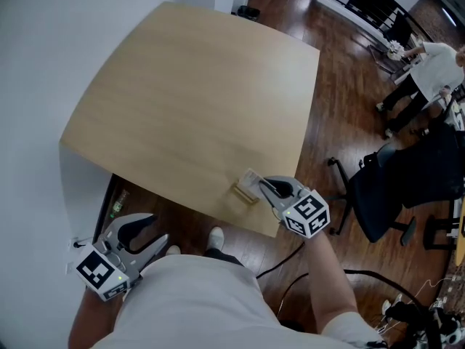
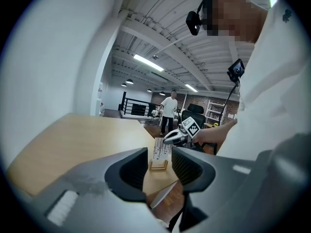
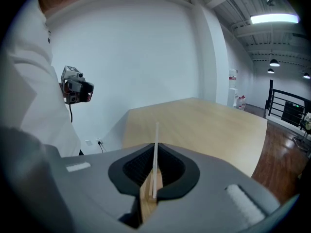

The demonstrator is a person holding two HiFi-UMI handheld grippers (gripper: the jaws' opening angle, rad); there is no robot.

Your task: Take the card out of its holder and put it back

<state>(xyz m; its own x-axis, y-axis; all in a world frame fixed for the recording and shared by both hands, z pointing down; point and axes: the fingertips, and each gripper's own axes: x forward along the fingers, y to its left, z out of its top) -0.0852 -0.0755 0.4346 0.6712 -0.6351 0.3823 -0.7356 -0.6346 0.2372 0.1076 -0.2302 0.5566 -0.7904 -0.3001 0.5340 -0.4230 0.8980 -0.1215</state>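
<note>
A big wooden table is seen in front of both tongs. Most of its top is bare.

The left tongs are held low, off the near side of the table. Their jaws are wide apart and nothing is between them. Nothing on the table is touched by them.

The right tongs are held over the near edge of the table. Their jaws are squeezed together on the card.

A little wooden card holder is found right under the tips of the right tongs, well apart from the left tongs. It sits close to the table's edge.

The thin white card is pinched between the right jaws and stands up straight. Its bottom looks to be in the holder's slot or just above it; which one cannot be told.

A few things could go wrong from here. The holder is small and light, and it is not held down. If the card sticks in the slot, the holder could be lifted with it, tipped over, or pushed off the edge. The card could be bent if it is pulled at a slant. When it is put back, the thin slot could be missed.
</note>
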